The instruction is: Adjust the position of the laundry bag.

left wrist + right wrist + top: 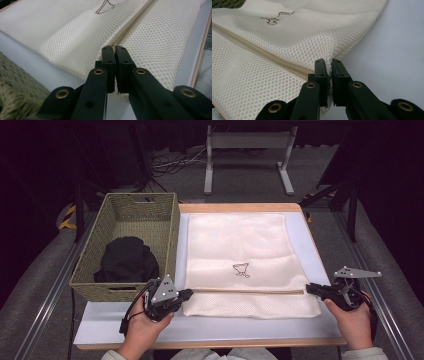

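A cream mesh laundry bag (240,255) lies flat on the white table mat, with a small dark logo (241,269) and a zipper line (247,291) running across its near part. My left gripper (189,293) is shut on the bag's left edge at the zipper end; in the left gripper view the jaws pinch the mesh bag (75,37) at the zipper (130,25). My right gripper (310,289) is shut on the bag's right edge at the other zipper end; the right gripper view shows the mesh bag (299,32) clamped between its jaws, beside the zipper (262,53).
A woven basket (95,245) stands at the left of the table with a black garment (127,260) inside. The white mat (200,325) has bare room along the front. A metal frame (248,150) stands on the floor behind the table.
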`<state>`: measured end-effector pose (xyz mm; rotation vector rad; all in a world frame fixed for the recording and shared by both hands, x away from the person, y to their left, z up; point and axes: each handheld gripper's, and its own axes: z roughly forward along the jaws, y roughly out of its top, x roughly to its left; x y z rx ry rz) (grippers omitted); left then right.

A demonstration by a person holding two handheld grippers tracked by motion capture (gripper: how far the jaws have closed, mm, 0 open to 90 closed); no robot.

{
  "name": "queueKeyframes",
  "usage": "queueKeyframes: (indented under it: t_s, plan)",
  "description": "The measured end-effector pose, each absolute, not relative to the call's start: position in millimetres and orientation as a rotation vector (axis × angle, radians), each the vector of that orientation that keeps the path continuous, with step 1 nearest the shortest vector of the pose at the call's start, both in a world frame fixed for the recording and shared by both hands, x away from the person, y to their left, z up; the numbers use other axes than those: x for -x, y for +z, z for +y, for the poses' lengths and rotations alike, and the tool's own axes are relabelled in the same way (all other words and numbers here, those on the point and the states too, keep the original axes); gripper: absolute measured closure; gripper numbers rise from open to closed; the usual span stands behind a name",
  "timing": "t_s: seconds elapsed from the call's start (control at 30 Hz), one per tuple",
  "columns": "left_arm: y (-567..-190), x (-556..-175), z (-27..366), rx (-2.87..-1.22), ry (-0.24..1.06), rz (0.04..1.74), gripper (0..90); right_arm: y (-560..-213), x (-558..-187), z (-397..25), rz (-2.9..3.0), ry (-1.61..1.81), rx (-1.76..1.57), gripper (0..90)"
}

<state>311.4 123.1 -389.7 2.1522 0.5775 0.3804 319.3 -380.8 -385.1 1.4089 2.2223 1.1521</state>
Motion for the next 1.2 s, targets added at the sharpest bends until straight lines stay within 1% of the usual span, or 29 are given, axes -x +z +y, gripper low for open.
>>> queueKeyframes:
  t_s: [0.07, 0.13, 0.4, 0.6, 0.9, 0.93, 0.97, 1.0, 1.03, 1.07, 1.1, 1.13, 1.17, 1.2]
  plan:
    - [-388, -309, 125, -2.161, 0.41, 0.575, 87.3, -385, -319, -380, 2.217, 1.13, -1.402, 84.1]
    - [-387, -309, 129, -2.146, 0.394, 0.586, 87.3, -385, -318, -380, 2.219, 1.117, -1.404, 84.1]
    - [-389, -307, 139, -2.145, 0.399, 0.606, 87.3, -387, -317, -383, 2.217, 1.124, -1.414, 84.1]
    - [-390, -304, 142, -2.156, 0.406, 0.614, 87.3, -388, -317, -384, 2.219, 1.136, -1.412, 84.0]
    - [-394, -302, 148, -2.157, 0.383, 0.627, 87.1, -390, -317, -386, 2.222, 1.134, -1.422, 84.0]
    - [-393, -301, 151, -2.191, 0.465, 0.671, 90.0, -391, -317, -386, 2.222, 1.129, -1.423, 84.1]
    - [-393, -301, 151, -2.191, 0.465, 0.671, 90.0, -391, -317, -386, 2.222, 1.129, -1.423, 84.1]
    - [-392, -302, 157, -2.187, 0.492, 0.692, 90.0, -392, -315, -388, 2.158, 0.921, -1.392, 84.1]
    - [-391, -307, 175, -2.103, 0.416, 0.777, 90.0, -393, -315, -394, 2.14, 0.913, -1.417, 84.1]
    - [-392, -308, 177, -2.086, 0.398, 0.794, 90.0, -394, -315, -403, 2.135, 1.049, -1.491, 84.2]
    - [-392, -308, 177, -2.086, 0.398, 0.794, 90.0, -394, -315, -403, 2.135, 1.049, -1.491, 84.2]
    - [-392, -308, 175, -2.086, 0.402, 0.792, 90.0, -395, -316, -409, 2.128, 1.176, -1.541, 84.1]
    - [-393, -307, 172, -2.092, 0.402, 0.772, 90.0, -394, -317, -408, 2.126, 1.168, -1.54, 84.1]
    - [-393, -306, 167, -2.102, 0.405, 0.747, 90.0, -391, -316, -398, 2.15, 1.079, -1.49, 84.0]
